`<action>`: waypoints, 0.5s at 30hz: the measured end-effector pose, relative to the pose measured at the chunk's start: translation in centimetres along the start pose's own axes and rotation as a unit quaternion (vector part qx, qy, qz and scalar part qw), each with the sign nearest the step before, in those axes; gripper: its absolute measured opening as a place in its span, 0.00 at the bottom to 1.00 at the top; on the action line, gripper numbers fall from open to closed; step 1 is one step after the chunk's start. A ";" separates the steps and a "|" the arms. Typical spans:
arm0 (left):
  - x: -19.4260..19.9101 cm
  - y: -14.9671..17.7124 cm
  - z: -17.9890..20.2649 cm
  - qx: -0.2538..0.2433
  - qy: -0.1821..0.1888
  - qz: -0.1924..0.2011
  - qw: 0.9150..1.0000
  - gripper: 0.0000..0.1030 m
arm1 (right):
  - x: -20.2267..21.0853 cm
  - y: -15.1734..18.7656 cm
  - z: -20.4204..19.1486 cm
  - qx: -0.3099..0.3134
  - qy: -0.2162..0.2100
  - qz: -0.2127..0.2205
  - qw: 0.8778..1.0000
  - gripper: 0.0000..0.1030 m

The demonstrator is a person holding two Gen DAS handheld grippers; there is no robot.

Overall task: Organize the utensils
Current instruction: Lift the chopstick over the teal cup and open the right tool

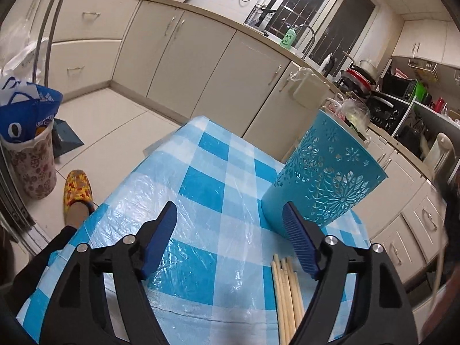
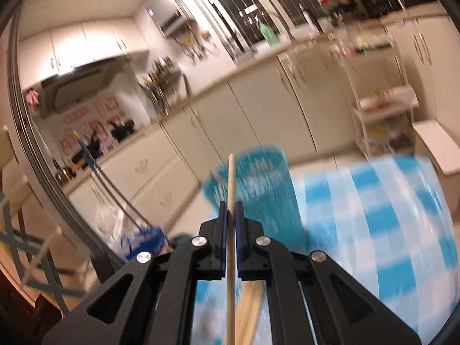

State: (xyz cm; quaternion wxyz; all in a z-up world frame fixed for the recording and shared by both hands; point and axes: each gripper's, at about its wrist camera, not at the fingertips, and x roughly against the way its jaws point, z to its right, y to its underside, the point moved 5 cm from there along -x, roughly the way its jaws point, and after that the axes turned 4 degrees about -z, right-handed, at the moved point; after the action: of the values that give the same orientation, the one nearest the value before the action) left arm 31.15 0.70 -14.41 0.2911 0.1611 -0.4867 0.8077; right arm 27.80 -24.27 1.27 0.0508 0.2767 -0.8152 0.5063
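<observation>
L gripper (image 1: 230,218): jaws spread wide, nothing between the pads; hangs low over the table, angled down.
L gripper vs holder: right-hand pad sits in front of the holder's lower wall in view; contact can't be told.
R gripper (image 2: 230,212): jaws pressed together, pinching one chopstick (image 2: 231,178); stick runs along the gap btw the pads, tip poking out ahead, tail trailing back under the body.
R view: heavily blurred, fine detail can't be read.
Holder (image 1: 325,178): teal plastic cup w/ cut-out flower pattern, stands on the table toward its far right part; leans in the fisheye, true tilt unclear. In the R view it's just ahead of the stick tip.
Loose chopsticks (image 1: 286,293): pale wooden bundle lying flat on the table, near edge, just beside the L gripper's right-hand finger; partly hidden under it. Also seen blurred below the R gripper.
Table (image 1: 201,178): blue-white check cloth under clear plastic film.
Person: slipper (image 1: 78,189) w/ yellow-red pattern on the floor left of the table, dark sleeve or trouser leg at the lower left.
Bkgd: cream cabinets, green bottle (image 1: 288,38) by the sink, window dark.
</observation>
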 end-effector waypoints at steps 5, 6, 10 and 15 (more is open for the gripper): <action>-0.3 0.1 -0.1 0.010 0.005 -0.007 1.000 0.70 | -3.0 -7.1 -2.5 0.033 -0.004 0.077 0.996 0.06; -0.3 0.1 -0.2 0.013 0.006 -0.007 1.000 0.70 | -4.2 -8.3 -3.0 0.040 -0.002 0.089 0.995 0.06; -0.4 0.1 -0.6 0.025 0.012 -0.008 1.000 0.70 | -8.0 -10.5 -2.9 0.051 0.030 0.107 0.993 0.06; -0.4 0.3 -0.6 0.030 0.021 -0.010 0.999 0.71 | -13.1 -10.2 -0.4 0.034 0.076 0.072 0.994 0.06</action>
State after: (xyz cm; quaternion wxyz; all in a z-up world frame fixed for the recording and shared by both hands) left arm 31.29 0.99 -15.09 0.3042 0.1582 -0.4543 0.8223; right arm 43.88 -22.13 4.84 0.0663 0.1795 -0.8089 0.5559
